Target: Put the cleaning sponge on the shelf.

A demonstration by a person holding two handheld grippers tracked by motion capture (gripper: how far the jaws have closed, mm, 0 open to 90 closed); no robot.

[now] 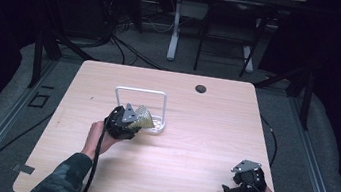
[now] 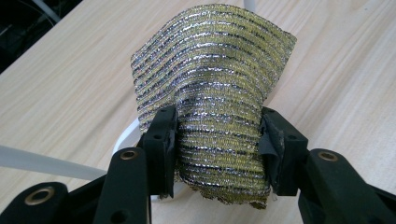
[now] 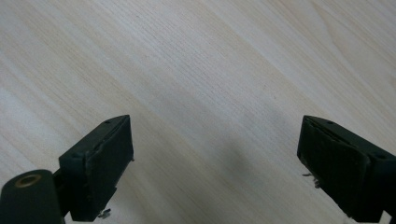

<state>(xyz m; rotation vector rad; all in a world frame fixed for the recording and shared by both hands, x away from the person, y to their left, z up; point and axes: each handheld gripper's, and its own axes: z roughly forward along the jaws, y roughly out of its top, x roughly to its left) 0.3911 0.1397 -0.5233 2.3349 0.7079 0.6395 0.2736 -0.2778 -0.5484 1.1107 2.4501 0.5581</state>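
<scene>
left gripper (image 2: pixel 218 140) jaws pinch a metallic mesh cloth (image 2: pixel 215 79) by the white rack (image 1: pixel 148 110); it may slip. right gripper (image 3: pixel 215 168) jaws gape.

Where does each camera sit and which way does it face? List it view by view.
High view: above the person's side, facing forward and down on the table; forearms and both grippers show.
Left gripper view: rides the left gripper, looking along its jaws clamped on the cloth.
Right gripper view: rides the right gripper, facing bare tabletop, jaws open.
Shared: cloth and white rack in high and left views.
</scene>
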